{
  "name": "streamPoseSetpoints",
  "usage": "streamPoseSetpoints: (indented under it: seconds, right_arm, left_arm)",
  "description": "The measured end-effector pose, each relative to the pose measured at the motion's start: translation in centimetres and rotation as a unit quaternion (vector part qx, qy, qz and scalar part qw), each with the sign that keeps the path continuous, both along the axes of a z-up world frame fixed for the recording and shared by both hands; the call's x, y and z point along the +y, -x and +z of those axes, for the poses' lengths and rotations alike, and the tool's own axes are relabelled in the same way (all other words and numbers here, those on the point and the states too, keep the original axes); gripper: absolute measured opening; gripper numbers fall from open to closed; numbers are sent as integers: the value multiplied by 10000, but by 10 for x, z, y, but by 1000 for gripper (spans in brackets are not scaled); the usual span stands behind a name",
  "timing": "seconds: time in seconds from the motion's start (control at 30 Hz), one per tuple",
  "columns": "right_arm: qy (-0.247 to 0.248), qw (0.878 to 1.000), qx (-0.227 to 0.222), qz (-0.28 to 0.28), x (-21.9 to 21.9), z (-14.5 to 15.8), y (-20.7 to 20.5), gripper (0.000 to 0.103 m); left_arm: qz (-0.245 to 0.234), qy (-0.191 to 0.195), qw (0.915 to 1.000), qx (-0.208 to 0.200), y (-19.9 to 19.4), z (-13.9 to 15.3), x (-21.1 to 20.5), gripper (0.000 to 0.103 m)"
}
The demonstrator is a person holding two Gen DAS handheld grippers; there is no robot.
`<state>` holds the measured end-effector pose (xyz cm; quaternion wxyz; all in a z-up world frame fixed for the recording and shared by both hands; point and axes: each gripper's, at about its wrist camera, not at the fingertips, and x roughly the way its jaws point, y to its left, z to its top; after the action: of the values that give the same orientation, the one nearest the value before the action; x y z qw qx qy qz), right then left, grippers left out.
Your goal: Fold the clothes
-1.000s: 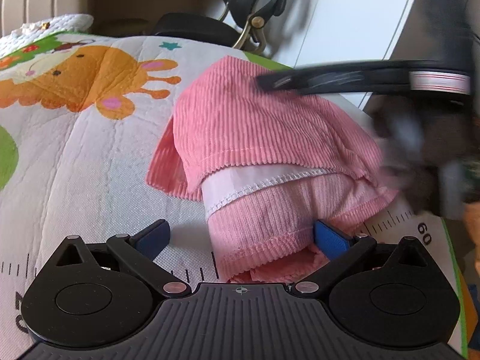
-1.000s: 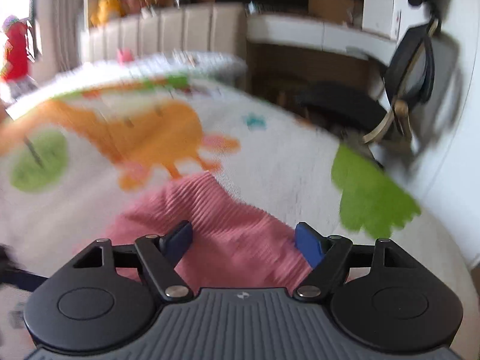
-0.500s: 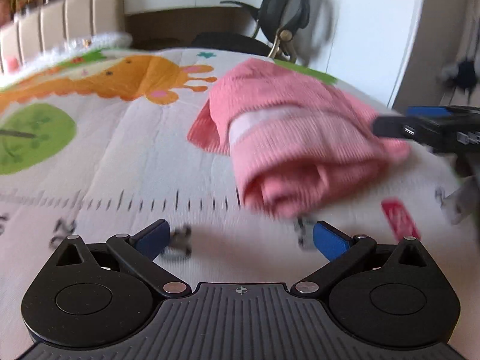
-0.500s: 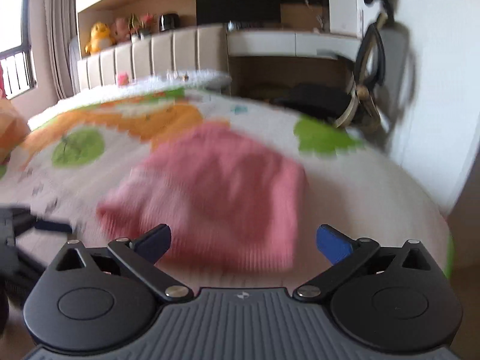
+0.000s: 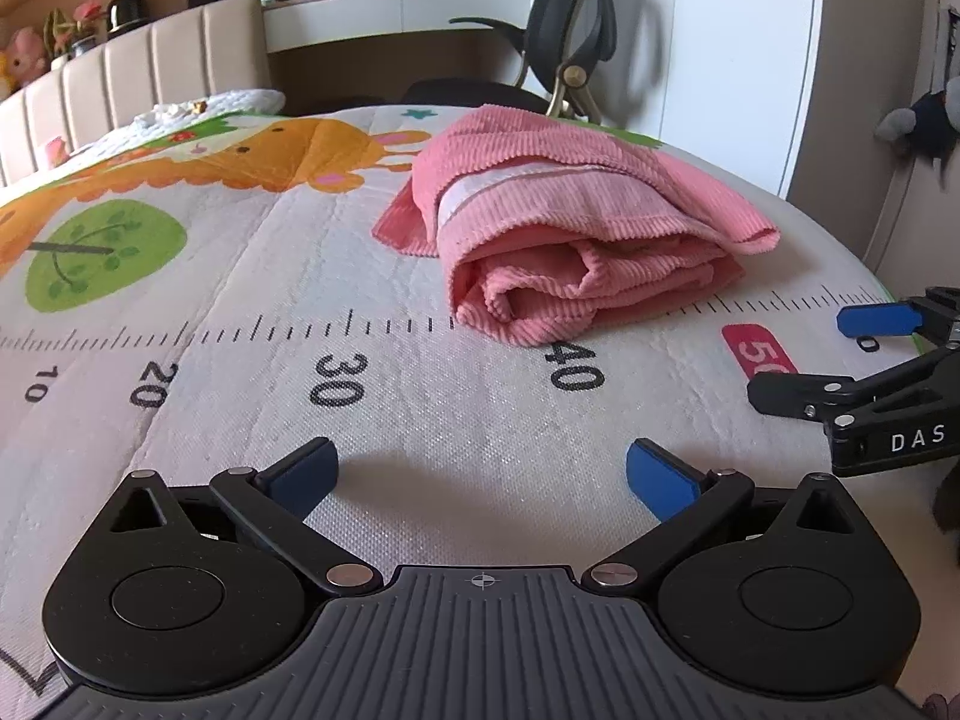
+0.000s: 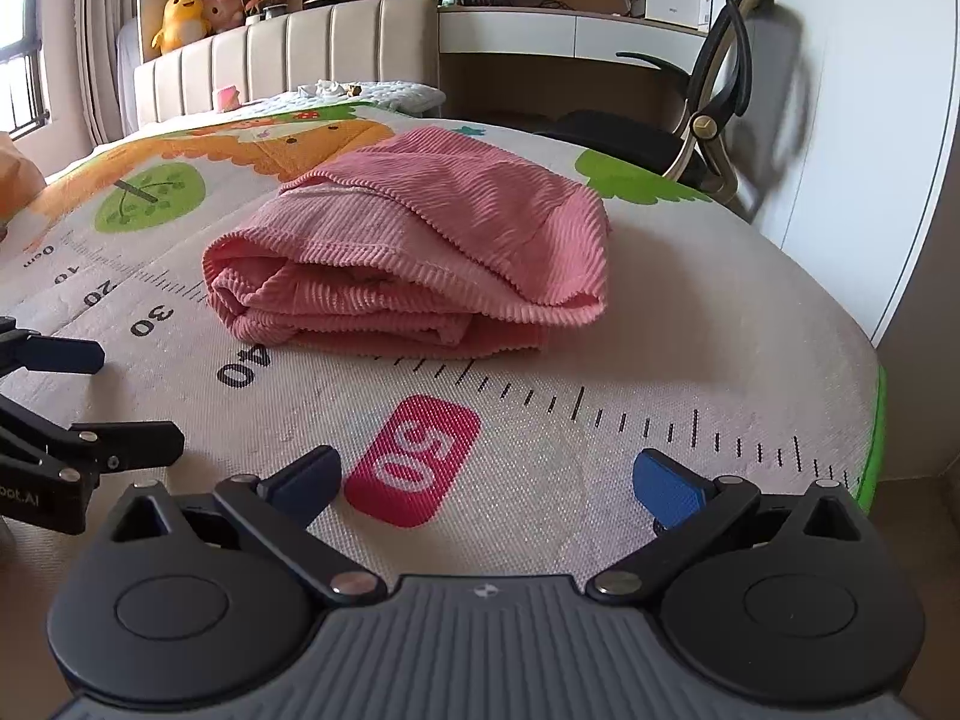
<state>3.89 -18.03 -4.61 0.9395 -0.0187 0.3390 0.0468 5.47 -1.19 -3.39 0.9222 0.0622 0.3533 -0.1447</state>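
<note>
A pink ribbed garment (image 5: 576,228) lies folded into a thick bundle on the printed bed mat (image 5: 240,324), past the ruler marks; it also shows in the right wrist view (image 6: 420,240). My left gripper (image 5: 480,474) is open and empty, low over the mat, well short of the bundle. My right gripper (image 6: 486,480) is open and empty over the red "50" mark (image 6: 414,462). Each gripper shows at the edge of the other's view: the right one (image 5: 864,360), the left one (image 6: 78,402).
The mat's right edge (image 6: 870,456) drops off close to my right gripper. A black office chair (image 6: 690,120) and a white desk (image 6: 570,36) stand beyond the bed. A padded headboard (image 6: 270,60) with plush toys (image 6: 180,18) is at the far left.
Both grippers have let go of the pink garment and pulled back toward the near edge of the mat. The garment now lies folded and still.
</note>
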Motion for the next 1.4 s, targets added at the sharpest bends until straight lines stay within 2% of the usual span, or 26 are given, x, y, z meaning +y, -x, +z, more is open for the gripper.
streamPoseSetpoints:
  seconds: [1.4]
  right_arm:
    - [-58,10000,1,-23,-1,0,-2,103]
  left_arm:
    - [12,60,10000,-8,1,0,1,103]
